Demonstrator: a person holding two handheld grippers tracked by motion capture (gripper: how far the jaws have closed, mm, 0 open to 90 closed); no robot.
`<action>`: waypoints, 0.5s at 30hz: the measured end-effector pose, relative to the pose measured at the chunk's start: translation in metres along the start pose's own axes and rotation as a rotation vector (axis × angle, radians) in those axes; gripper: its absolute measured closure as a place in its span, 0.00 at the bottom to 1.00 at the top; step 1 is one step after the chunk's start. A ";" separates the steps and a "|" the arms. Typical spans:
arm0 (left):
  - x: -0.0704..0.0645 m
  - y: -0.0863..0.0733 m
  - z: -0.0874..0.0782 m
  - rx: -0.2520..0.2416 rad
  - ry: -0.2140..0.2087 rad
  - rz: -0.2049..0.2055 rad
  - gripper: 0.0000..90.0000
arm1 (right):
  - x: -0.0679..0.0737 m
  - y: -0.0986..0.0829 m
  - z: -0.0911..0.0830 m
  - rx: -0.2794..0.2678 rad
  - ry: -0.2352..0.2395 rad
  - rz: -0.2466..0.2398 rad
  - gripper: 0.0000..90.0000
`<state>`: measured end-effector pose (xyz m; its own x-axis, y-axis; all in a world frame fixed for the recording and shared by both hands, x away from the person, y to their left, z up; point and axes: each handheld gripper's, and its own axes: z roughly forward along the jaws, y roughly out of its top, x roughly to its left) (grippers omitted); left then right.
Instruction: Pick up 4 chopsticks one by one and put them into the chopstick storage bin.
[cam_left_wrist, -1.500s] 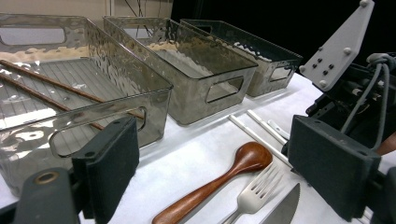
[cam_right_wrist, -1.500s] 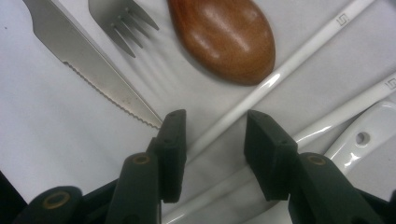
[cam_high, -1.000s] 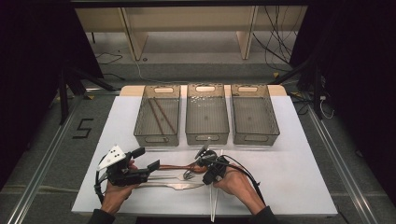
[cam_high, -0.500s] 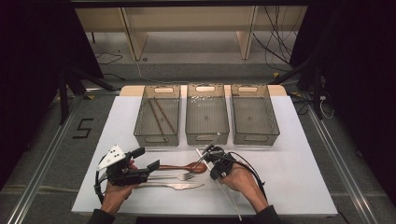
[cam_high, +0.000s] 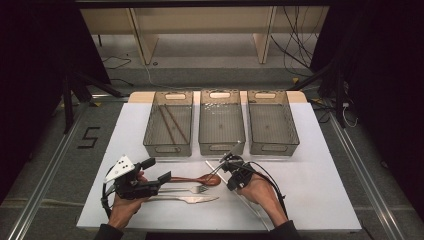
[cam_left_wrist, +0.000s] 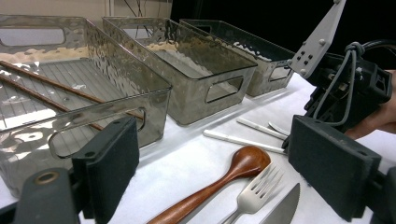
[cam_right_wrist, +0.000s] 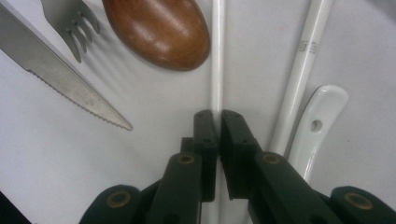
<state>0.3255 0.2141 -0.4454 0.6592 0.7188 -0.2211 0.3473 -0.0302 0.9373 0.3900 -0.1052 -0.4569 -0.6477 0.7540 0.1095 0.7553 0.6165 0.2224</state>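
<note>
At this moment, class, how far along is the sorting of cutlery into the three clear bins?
Done: two brown wooden chopsticks lie in the left clear plastic bin. In hand: the right gripper is shut on a thin white chopstick; the left gripper is open. Left on the white table: brown wooden spoon, steel fork, serrated steel knife, second white chopstick, white ceramic spoon.
</note>
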 end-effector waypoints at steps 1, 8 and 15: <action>0.000 0.000 0.000 0.001 0.000 0.000 0.18 | -0.001 -0.001 -0.001 -0.006 0.005 0.006 0.95; 0.000 0.000 0.000 0.000 -0.001 0.001 0.18 | -0.004 -0.003 -0.009 -0.033 0.034 0.000 0.95; 0.000 0.000 0.000 0.001 -0.001 0.001 0.18 | -0.006 -0.004 -0.011 -0.030 0.027 -0.016 0.95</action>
<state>0.3258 0.2140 -0.4453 0.6602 0.7179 -0.2208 0.3476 -0.0315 0.9371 0.3901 -0.1149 -0.4478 -0.6622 0.7377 0.1319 0.7419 0.6207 0.2535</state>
